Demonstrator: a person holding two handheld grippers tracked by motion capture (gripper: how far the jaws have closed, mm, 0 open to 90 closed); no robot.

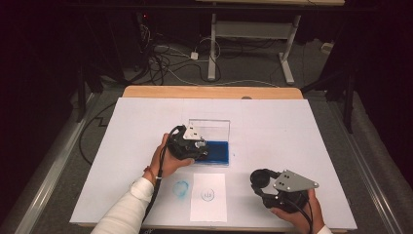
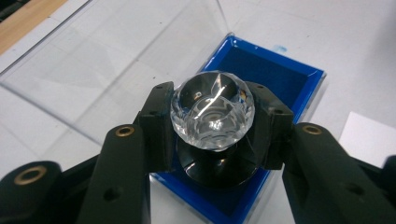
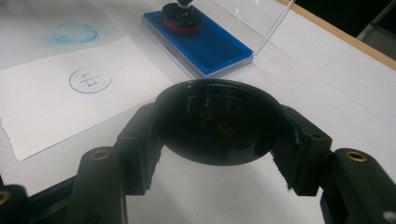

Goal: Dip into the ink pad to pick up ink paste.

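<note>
From the high view we see a white sheet (image 1: 272,146) covering most of the tabletop, with a strip of bare wood along the far edge. Near the middle of the sheet sits a blue ink pad (image 1: 216,153) with its clear lid (image 1: 209,129) standing open behind it. The left gripper (image 1: 192,146) is over the left end of the pad, held by the person's left hand (image 1: 168,161). Toward the near edge lies a paper slip (image 1: 208,197) bearing a round stamped mark (image 1: 208,194), and just left of it a smudged blue ring (image 1: 180,187) on the sheet itself. The right gripper (image 1: 272,187) is near the near right corner, in the right hand (image 1: 299,212).

In the left gripper view, the jaws are closed on the faceted clear knob (image 2: 212,109) of a stamp (image 2: 217,163), whose black base sits over the blue pad (image 2: 266,74). Whether the base presses the ink we cannot quite tell from here.

In the right gripper view, the jaws clamp a round black cap (image 3: 218,121) by its rim, above the white sheet. Beyond it we see the paper slip (image 3: 46,107) with its mark (image 3: 89,79), the blue smudge (image 3: 74,32), and the stamp (image 3: 182,18) resting on the left end of the pad (image 3: 215,49).
</note>
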